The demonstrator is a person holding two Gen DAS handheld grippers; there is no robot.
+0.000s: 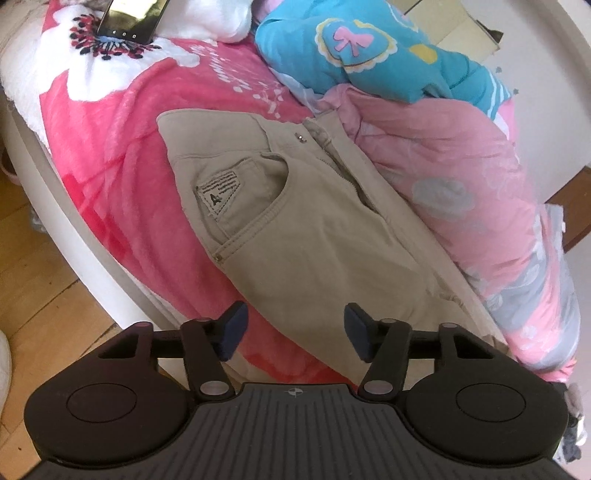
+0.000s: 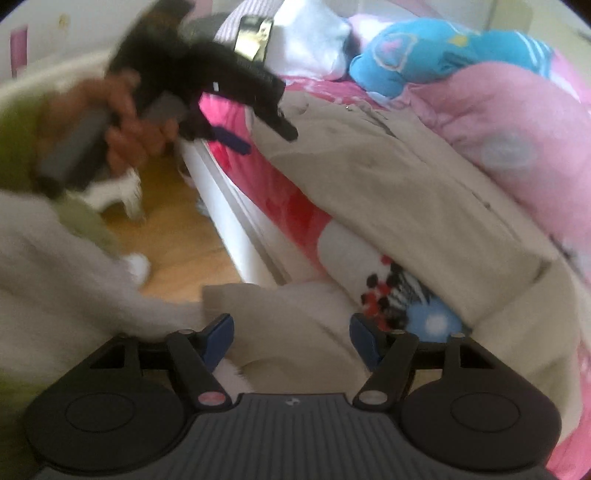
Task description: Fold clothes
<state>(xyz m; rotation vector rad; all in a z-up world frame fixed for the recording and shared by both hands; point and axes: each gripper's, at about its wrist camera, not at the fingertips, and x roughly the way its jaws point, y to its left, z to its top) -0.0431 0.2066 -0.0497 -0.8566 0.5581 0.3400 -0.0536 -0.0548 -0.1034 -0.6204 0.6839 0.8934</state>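
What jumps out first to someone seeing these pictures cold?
Beige trousers lie spread along a bed, on a bright pink flowered blanket, with a turquoise patterned cloth bunched at the far end. A phone rests near the far edge of the blanket. Closest to the camera, the left gripper stands open above the trousers' lower part.

Pink floral blanket [image 1: 122, 147] spread over bed, pink quilt [image 1: 461, 158] bunched at right, blue patterned bedding [image 1: 354, 55] beyond it, 1 dark phone [image 1: 129, 18] on blanket, wooden floor [image 1: 40, 288] at left
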